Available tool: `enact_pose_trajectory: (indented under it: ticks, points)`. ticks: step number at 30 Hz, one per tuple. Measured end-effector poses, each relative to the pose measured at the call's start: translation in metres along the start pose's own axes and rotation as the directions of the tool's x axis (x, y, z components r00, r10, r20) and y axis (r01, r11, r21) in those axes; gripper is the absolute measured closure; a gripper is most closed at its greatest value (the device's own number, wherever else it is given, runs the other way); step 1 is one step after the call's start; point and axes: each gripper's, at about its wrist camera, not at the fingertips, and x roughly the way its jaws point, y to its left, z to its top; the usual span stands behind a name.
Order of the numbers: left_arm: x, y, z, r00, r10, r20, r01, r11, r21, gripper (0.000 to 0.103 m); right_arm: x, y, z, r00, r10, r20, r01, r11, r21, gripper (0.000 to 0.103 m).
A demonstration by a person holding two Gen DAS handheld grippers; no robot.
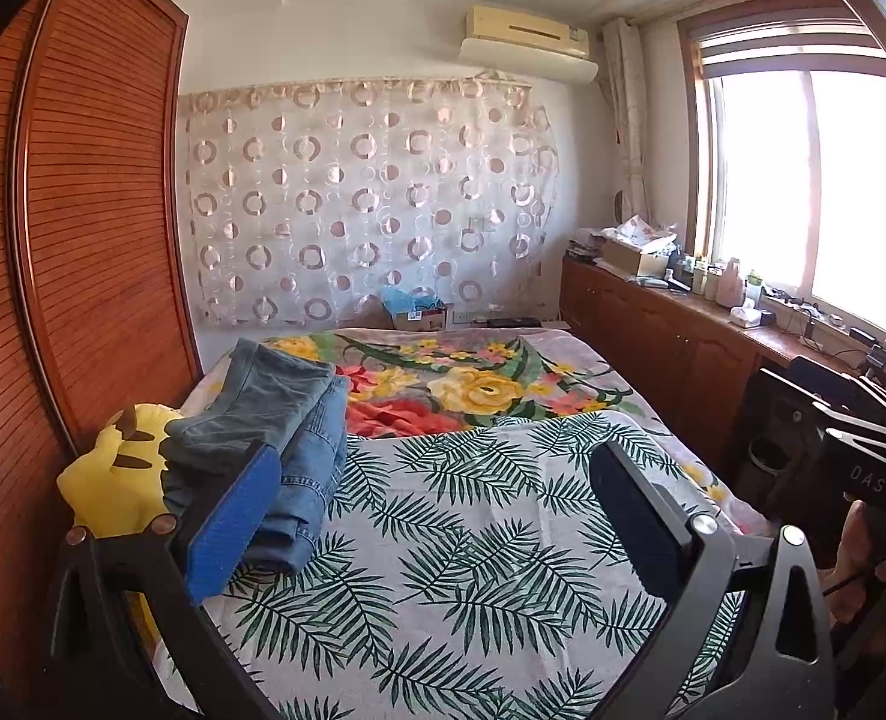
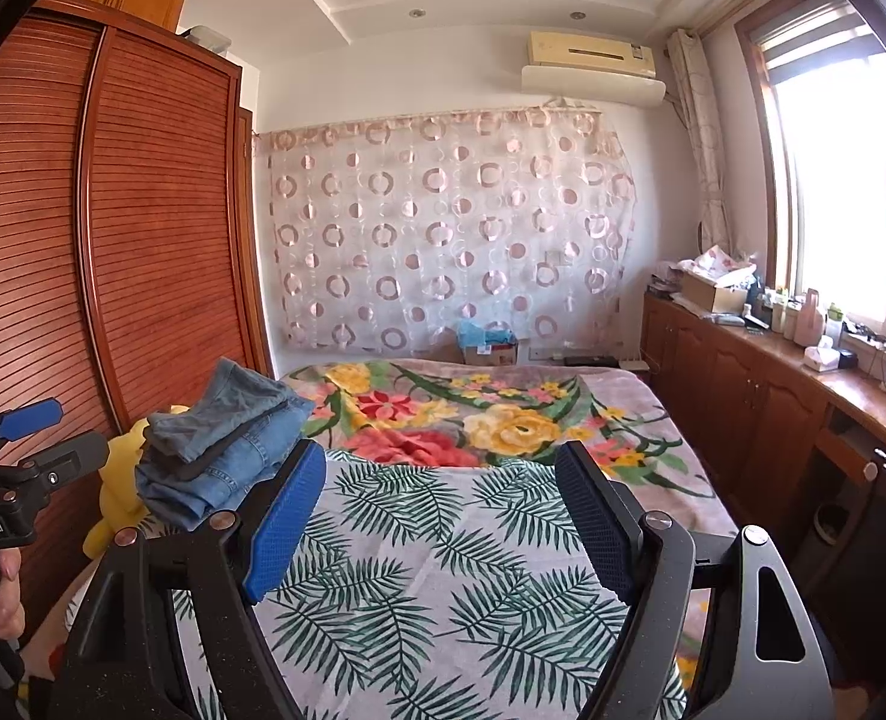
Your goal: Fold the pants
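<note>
Folded blue jeans (image 1: 287, 438) lie in a stack at the left edge of the bed, partly on a yellow plush toy (image 1: 116, 474). The stack also shows in the right wrist view (image 2: 221, 438). My left gripper (image 1: 437, 480) is open and empty, held above the leaf-print sheet (image 1: 473, 540), just right of the jeans. My right gripper (image 2: 443, 480) is open and empty above the same sheet (image 2: 443, 570). The right gripper's body shows at the right edge of the left view (image 1: 869, 468); the left gripper shows at the left edge of the right view (image 2: 17, 462).
A floral blanket (image 1: 473, 378) covers the far half of the bed. A slatted wooden wardrobe (image 1: 83, 228) stands close on the left. A low wooden cabinet (image 1: 671, 336) with clutter runs under the window on the right. A cardboard box (image 1: 419, 315) sits beyond the bed.
</note>
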Motion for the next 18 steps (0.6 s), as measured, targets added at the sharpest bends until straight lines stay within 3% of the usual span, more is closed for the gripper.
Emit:
enact_pose_trajectory:
  ticks: [18]
  points:
    - [0.0021,0.0013,-0.0012,1.000,0.003,-0.004,-0.003,1.000,0.002,0.000,-0.0022,-0.0032,0.0005,1.000,-0.003,-0.005,0.003,1.000,-0.003,0.022]
